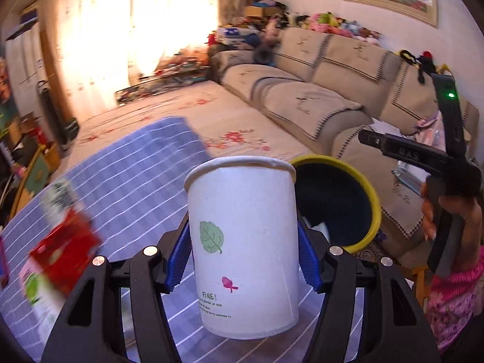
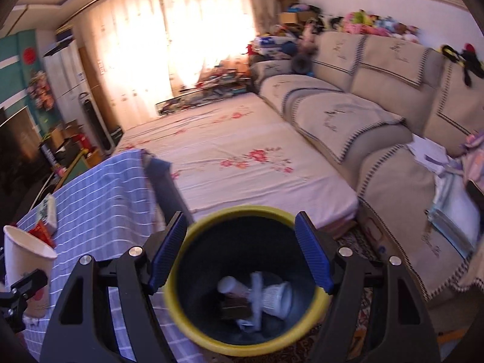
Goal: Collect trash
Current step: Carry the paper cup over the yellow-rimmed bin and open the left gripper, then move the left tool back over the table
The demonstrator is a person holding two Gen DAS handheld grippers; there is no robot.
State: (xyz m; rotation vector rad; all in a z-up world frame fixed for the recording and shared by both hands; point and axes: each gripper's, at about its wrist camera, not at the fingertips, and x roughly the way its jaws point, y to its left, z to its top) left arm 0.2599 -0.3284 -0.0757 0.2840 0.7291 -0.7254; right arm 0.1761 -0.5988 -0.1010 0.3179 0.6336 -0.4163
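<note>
My left gripper [image 1: 243, 254] is shut on a white paper cup [image 1: 242, 242] with a green leaf print and holds it upright above the blue checked tablecloth [image 1: 127, 181]. The cup also shows at the left edge of the right wrist view [image 2: 25, 260]. Just behind the cup stands a dark bin with a yellow rim [image 1: 341, 199]. My right gripper [image 2: 240, 252] is open and empty, directly over that bin [image 2: 245, 290], which holds white scraps and a small bottle. The right gripper's body is held by a hand at the right of the left wrist view [image 1: 423, 157].
A red packet [image 1: 63, 251] and a white-green packet [image 1: 39, 296] lie on the table at left. A beige sofa [image 2: 378, 115] runs along the right. A floral-covered bed or low table [image 2: 230, 157] lies beyond the bin.
</note>
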